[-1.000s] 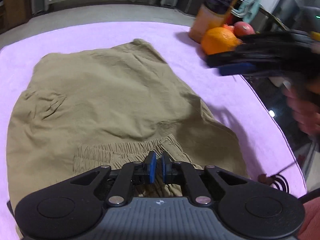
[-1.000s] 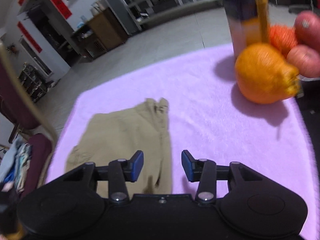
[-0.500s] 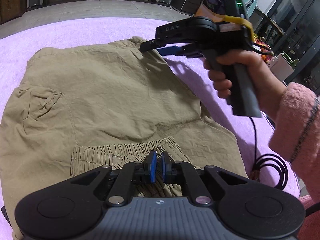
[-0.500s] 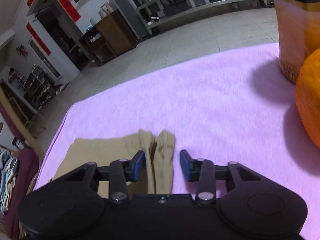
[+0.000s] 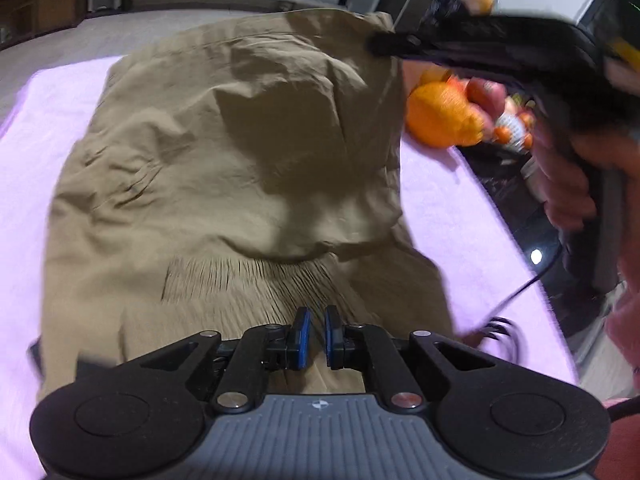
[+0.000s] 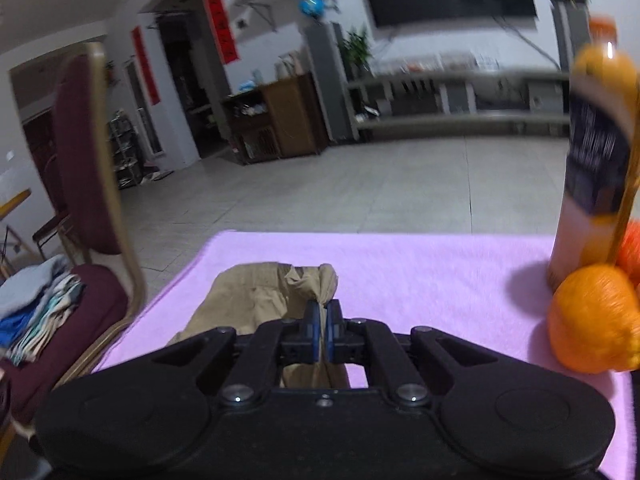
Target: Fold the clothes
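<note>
Mid-fold, by the look of it. Khaki shorts (image 5: 224, 168) lie on the pink-covered bench (image 5: 448, 208). Right gripper (image 6: 323, 330) is pinched tight on the far hem corner, cloth lifted off the bench at 12 o'clock. Left gripper (image 5: 314, 336) is nearly closed over the waistband at 6; whether it pinches fabric, can't tell.

Next move prob. calls for carrying the raised hem toward 6 and laying it flat w/o dragging.

Room: oranges (image 6: 592, 320) and bottle (image 6: 596, 168) crowd 3 o'clock; bench edge and chair (image 6: 88, 184) at 9.

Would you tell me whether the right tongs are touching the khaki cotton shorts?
Touching. The right wrist view shows the right tongs shut on the khaki cotton shorts, hem pinched between them.
</note>
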`<state>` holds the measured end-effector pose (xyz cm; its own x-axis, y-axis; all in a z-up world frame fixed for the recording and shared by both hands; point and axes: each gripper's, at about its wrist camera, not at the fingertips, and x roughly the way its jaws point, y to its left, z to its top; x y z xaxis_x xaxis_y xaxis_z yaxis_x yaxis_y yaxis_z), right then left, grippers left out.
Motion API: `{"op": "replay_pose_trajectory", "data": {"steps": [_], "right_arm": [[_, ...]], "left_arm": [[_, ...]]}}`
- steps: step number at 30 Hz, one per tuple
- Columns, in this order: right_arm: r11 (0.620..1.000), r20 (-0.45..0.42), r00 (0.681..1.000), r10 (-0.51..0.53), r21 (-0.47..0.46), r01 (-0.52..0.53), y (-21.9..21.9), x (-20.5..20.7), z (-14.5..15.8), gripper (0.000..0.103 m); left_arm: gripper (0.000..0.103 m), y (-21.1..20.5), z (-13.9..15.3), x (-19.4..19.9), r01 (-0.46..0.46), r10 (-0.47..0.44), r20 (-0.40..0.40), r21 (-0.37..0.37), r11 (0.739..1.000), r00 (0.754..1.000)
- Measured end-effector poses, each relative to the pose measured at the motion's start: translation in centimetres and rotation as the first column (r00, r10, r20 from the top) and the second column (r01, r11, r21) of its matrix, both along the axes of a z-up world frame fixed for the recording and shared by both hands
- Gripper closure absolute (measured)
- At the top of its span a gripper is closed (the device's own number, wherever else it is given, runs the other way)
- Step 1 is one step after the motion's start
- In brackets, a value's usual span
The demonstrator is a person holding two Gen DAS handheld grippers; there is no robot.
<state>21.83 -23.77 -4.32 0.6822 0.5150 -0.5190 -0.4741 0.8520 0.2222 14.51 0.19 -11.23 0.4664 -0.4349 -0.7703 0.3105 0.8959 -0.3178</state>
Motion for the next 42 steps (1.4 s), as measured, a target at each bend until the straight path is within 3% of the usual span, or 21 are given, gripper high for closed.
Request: {"op": "replay_pose_trajectory", "data": {"steps": [2, 5, 10, 12, 17, 19, 22, 24, 26, 28, 31, 33, 36, 38, 42], "right_arm": [[0.998, 0.051, 0.998, 0.033, -0.053, -0.03, 0.5, -3.5, 1.8, 0.1], [0.978, 0.119, 0.984, 0.131, -0.178, -0.109, 1.6, -9.1, 2.1, 0.1], [0.895, 0.195, 0.932, 0.307, -0.393, -0.213, 3.5, -18.5, 2.4, 0.1], [0.82, 0.128, 0.916, 0.38, -0.505, -0.27, 4.0, -21.3, 0.2, 0.1], [0.669, -0.109, 0.899, 0.424, -0.632, -0.392, 3.5, -24.9, -3.5, 0.098], [0.725, -0.074, 0.92, 0.384, -0.593, -0.35, 2.4, -25.1, -1.9, 0.095], [0.874, -0.002, 0.97, 0.243, -0.433, -0.22, 0.1, -23.6, 1.7, 0.076], [0.967, -0.031, 0.996, 0.087, -0.238, -0.092, -1.8, -22.1, 3.8, 0.074], [0.999, -0.114, 0.993, -0.03, -0.018, 0.029, -4.0, -20.9, 5.2, 0.072], [0.975, -0.232, 0.971, -0.062, 0.193, 0.108, -5.9, -20.9, 5.1, 0.067], [0.916, -0.395, 0.918, -0.043, 0.351, 0.194, -7.2, -21.1, 2.6, 0.062], [0.895, -0.46, 0.887, -0.031, 0.382, 0.23, -7.1, -20.7, 0.2, 0.051], [0.875, -0.527, 0.848, -0.056, 0.383, 0.295, -6.6, -19.3, -3.8, 0.051], [0.843, -0.566, 0.823, -0.049, 0.418, 0.338, -6.9, -18.7, -6.1, 0.051], [0.811, -0.628, 0.776, -0.058, 0.424, 0.403, -7.7, -18.7, -8.6, 0.051]], "left_arm": [[0.096, 0.7, 1.5, -3.2, -0.011, 0.011, 0.029, -0.003, 1.0, 1.0], [0.094, 1.4, 3.1, -7.8, -0.008, 0.006, 0.072, 0.03, 1.0, 0.997], [0.093, 1.7, 3.0, -12.9, 0.015, -0.016, 0.061, 0.028, 0.999, 0.998], [0.091, 1.3, 2.7, -14.3, 0.039, -0.041, 0.051, 0.038, 0.999, 0.998], [0.089, 0.9, 2.2, -16.6, 0.064, -0.065, 0.031, 0.058, 0.996, 0.997], [0.088, 1.1, 2.5, -16.6, 0.051, -0.055, 0.05, 0.068, 0.996, 0.997], [0.081, 2.4, 3.6, -16.2, 0.003, -0.008, 0.087, 0.054, 0.999, 0.996], [0.078, 3.9, 4.6, -15.8, -0.041, 0.037, 0.102, 0.036, 0.999, 0.994], [0.074, 6.0, 5.5, -14.9, -0.078, 0.077, 0.107, 0.008, 0.997, 0.991], [0.07, 8.2, 6.2, -14.3, -0.111, 0.111, 0.109, -0.007, 0.994, 0.988], [0.064, 11.3, 5.6, -13.2, -0.196, 0.197, 0.072, -0.026, 0.98, 0.978], [0.061, 13.3, 4.8, -12.2, -0.259, 0.26, 0.026, -0.047, 0.965, 0.965], [0.061, 15.6, 2.2, -9.6, -0.358, 0.347, -0.11, -0.111, 0.927, 0.932], [0.061, 15.9, 0.9, -8.2, -0.395, 0.371, -0.175, -0.126, 0.91, 0.912], [0.055, 15.2, 0.0, -6.9, -0.401, 0.38, -0.174, -0.104, 0.91, 0.908]]}}
